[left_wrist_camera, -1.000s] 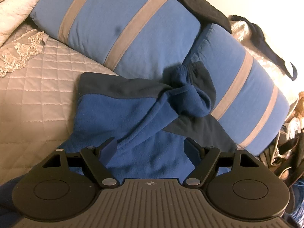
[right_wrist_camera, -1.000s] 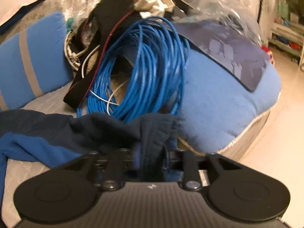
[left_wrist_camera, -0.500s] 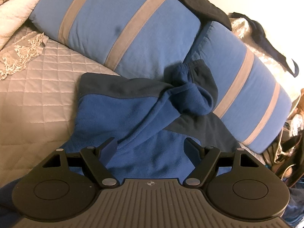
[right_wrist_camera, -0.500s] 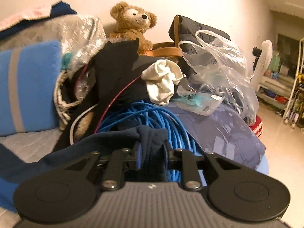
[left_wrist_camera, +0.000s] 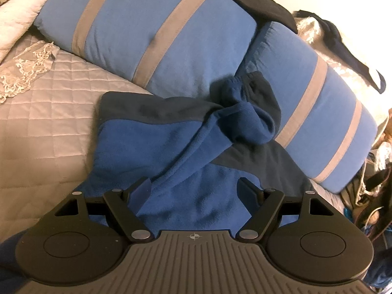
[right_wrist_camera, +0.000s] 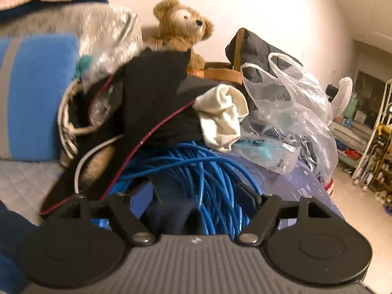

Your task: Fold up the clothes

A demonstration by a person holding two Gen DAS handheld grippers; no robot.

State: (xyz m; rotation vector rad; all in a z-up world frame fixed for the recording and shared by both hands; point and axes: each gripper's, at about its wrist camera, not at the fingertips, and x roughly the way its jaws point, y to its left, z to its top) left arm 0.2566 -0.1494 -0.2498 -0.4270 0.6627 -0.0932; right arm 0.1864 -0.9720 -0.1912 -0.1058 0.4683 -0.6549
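Observation:
A blue fleece top [left_wrist_camera: 156, 147] with dark navy panels lies crumpled on the quilted bed [left_wrist_camera: 44, 112], its twisted sleeve [left_wrist_camera: 247, 120] resting against the pillows. My left gripper [left_wrist_camera: 194, 186] is open and empty, just above the fleece's lower part. My right gripper [right_wrist_camera: 194, 191] is open; a dark navy piece of the fleece [right_wrist_camera: 169, 210] hangs loose between its jaws, close to the base. More of the fleece shows at the lower left of the right wrist view [right_wrist_camera: 12, 232].
Two blue pillows with grey stripes [left_wrist_camera: 152, 29] [left_wrist_camera: 318, 112] lie behind the fleece. To the right are a blue cable coil [right_wrist_camera: 208, 171], black cloth [right_wrist_camera: 152, 90], a white cloth [right_wrist_camera: 220, 117], a plastic bag [right_wrist_camera: 289, 112] and a teddy bear [right_wrist_camera: 183, 31].
My right gripper was shut on the navy fleece edge and has opened, letting it go. It also tilted up toward the clutter pile. The left gripper has hardly moved.

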